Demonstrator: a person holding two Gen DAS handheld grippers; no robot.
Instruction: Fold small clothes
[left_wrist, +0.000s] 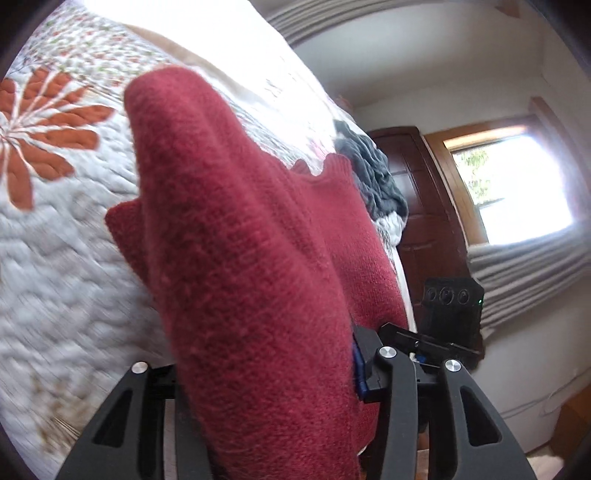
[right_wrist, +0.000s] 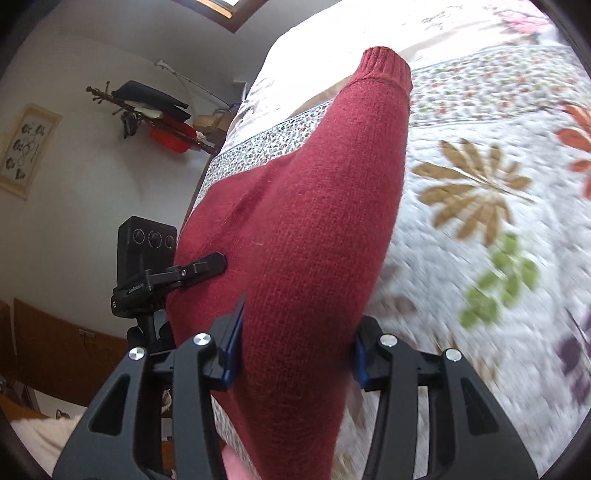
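Observation:
A dark red knit sweater (left_wrist: 236, 229) hangs over the flowered quilt (left_wrist: 55, 229). My left gripper (left_wrist: 266, 373) is shut on a thick fold of it; only the blue pad (left_wrist: 359, 373) of one finger shows, the other is behind the cloth. In the right wrist view a sleeve of the sweater (right_wrist: 314, 221), ending in a ribbed cuff (right_wrist: 388, 66), runs up between the fingers of my right gripper (right_wrist: 295, 356), which is shut on it. The left gripper (right_wrist: 207, 266) shows there too, pinching the sweater's edge. The right gripper's camera block (left_wrist: 452, 299) sits beside the sweater's lower edge.
A dark grey garment pile (left_wrist: 373, 173) lies on the quilt (right_wrist: 480, 229) near the bed's far edge. Beyond it are a brown wooden door (left_wrist: 417, 206), a bright window (left_wrist: 513, 184) and grey curtains (left_wrist: 528, 269). A coat rack (right_wrist: 155, 107) and framed picture (right_wrist: 26, 147) are on the wall.

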